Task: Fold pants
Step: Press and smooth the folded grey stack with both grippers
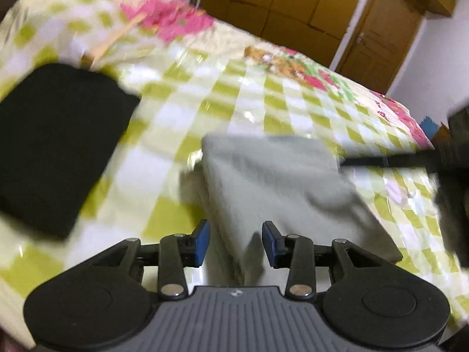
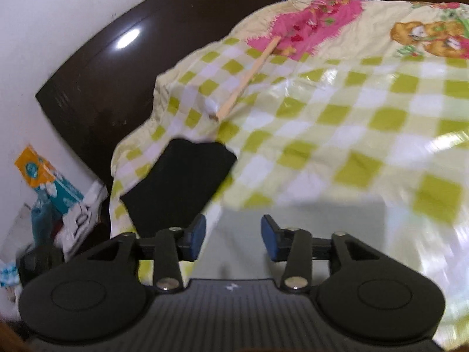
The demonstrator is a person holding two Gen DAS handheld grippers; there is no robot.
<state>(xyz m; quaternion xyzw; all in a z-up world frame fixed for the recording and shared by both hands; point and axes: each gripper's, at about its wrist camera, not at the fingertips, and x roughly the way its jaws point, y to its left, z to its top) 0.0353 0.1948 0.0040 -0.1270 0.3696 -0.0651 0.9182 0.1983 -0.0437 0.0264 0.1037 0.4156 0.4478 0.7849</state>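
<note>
On the checked bed (image 1: 181,67), whose dark headboard (image 2: 96,67) only the right wrist view shows, the folded grey pants (image 1: 281,182) lie lengthwise away from its near edge, beneath the part-open, empty left gripper (image 1: 236,242) and right gripper (image 2: 233,236).

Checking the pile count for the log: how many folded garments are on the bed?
2. The grey folded pants lie just ahead of the left gripper; a black folded garment lies to their left near the bed's edge. Anything behind the cameras is unseen.
</note>
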